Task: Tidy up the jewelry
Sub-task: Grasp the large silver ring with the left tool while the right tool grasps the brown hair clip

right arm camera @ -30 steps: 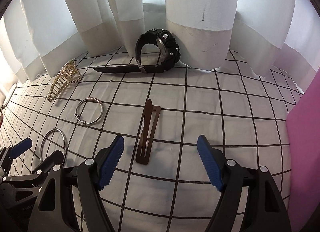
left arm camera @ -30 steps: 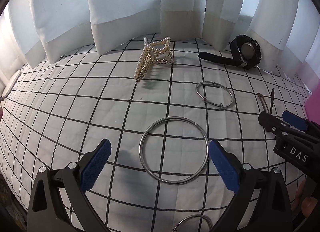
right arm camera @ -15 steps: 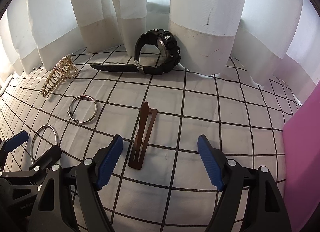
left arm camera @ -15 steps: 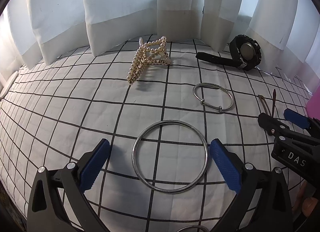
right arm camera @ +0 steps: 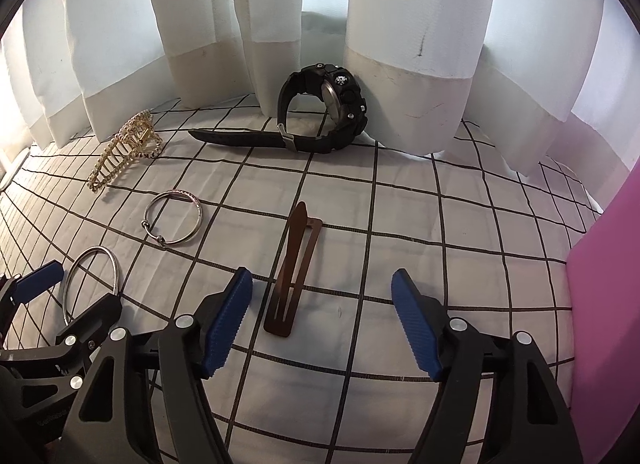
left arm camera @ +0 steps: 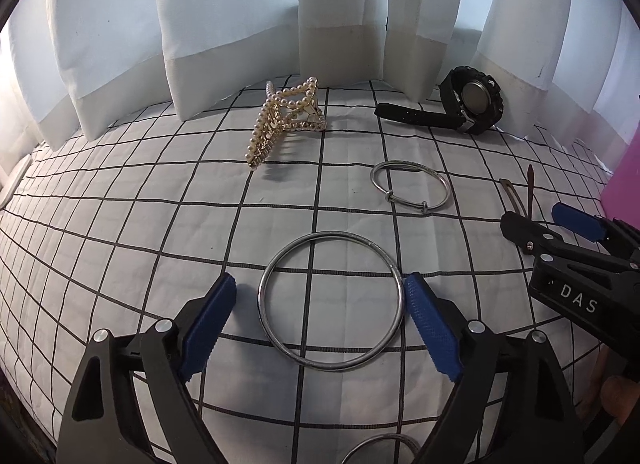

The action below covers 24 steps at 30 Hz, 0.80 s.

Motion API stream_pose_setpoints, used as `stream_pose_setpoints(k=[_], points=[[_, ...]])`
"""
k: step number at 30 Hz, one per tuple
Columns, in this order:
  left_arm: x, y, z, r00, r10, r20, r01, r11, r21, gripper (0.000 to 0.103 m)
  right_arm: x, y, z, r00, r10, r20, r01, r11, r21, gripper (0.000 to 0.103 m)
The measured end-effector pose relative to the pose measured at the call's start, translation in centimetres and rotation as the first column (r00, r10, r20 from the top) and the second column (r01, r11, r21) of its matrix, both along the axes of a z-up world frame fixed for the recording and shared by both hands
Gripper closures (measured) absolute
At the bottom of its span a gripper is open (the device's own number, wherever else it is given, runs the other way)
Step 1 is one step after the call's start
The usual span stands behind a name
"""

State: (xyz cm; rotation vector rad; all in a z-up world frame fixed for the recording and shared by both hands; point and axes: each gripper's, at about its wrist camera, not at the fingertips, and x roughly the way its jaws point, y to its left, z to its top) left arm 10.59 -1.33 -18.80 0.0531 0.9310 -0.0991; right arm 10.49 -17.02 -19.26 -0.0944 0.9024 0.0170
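Note:
A large silver bangle (left arm camera: pixel 331 300) lies flat on the checked cloth between the open blue pads of my left gripper (left arm camera: pixel 320 324); it also shows in the right wrist view (right arm camera: pixel 93 280). My right gripper (right arm camera: pixel 322 324) is open, with a brown hair clip (right arm camera: pixel 294 268) lying between its fingers, nearer the left pad. The clip also shows in the left wrist view (left arm camera: pixel 516 193), just beyond the right gripper (left arm camera: pixel 560 225). A smaller silver bracelet (left arm camera: pixel 410 188) (right arm camera: pixel 173 219), a pearl hair claw (left arm camera: pixel 282 119) (right arm camera: pixel 124 147) and a black watch (left arm camera: pixel 468 105) (right arm camera: pixel 320 111) lie farther back.
White curtains (left arm camera: pixel 340 23) hang along the back edge of the cloth. A pink box (right arm camera: pixel 604 304) stands at the right, close to my right gripper. Another silver ring (left arm camera: pixel 380 450) peeks out at the bottom edge of the left wrist view.
Both grippers have eased forward and lower. The large bangle now sits closer between the left pads, and the hair clip closer between the right fingers. Nothing has been grasped.

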Motion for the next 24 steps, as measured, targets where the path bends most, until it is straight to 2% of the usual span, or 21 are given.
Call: stream_pose_setpoints(k=[2,4,6,7,8,21,24], points=[[-0.3,-0.3,0.2,1.000,-0.012,0.008,0.012,1.000,0.002,0.031,-0.3,0.6,0.2,1.000,0.012,0.002,-0.012,1.000,-0.007,0.045],[-0.5,-0.4,0.2,1.000,-0.009,0.011,0.009,1.000,-0.002,0.032,-0.6,0.9,0.2,1.000,0.018,0.006,-0.018,1.000,-0.005,0.048],[-0.4,-0.4,0.2,1.000,-0.012,0.010,0.012,1.000,-0.006,0.032,-0.8,1.0,0.4,1.000,0.019,0.012,-0.019,1.000,-0.003,0.059],[-0.4,-0.3,0.2,1.000,-0.013,0.009,0.013,1.000,-0.009,0.032,-0.9,1.0,0.5,1.000,0.016,0.015,-0.016,1.000,-0.005,0.081],[-0.5,-0.2,0.3,1.000,-0.016,0.010,0.016,1.000,-0.011,0.032,-1.0,1.0,0.5,1.000,0.010,0.013,-0.010,1.000,-0.008,0.090],[-0.6,2.3,1.6,1.000,0.007,0.031,-0.005,0.998,-0.055,0.032,-2.4,-0.8,1.3,1.000,-0.018,0.002,0.018,0.990,0.141,0.090],[-0.8,2.4,2.3,0.999,-0.003,0.039,0.005,0.998,-0.063,0.032,-3.0,-0.4,1.9,1.000,-0.018,0.005,0.017,0.990,0.142,0.090]])
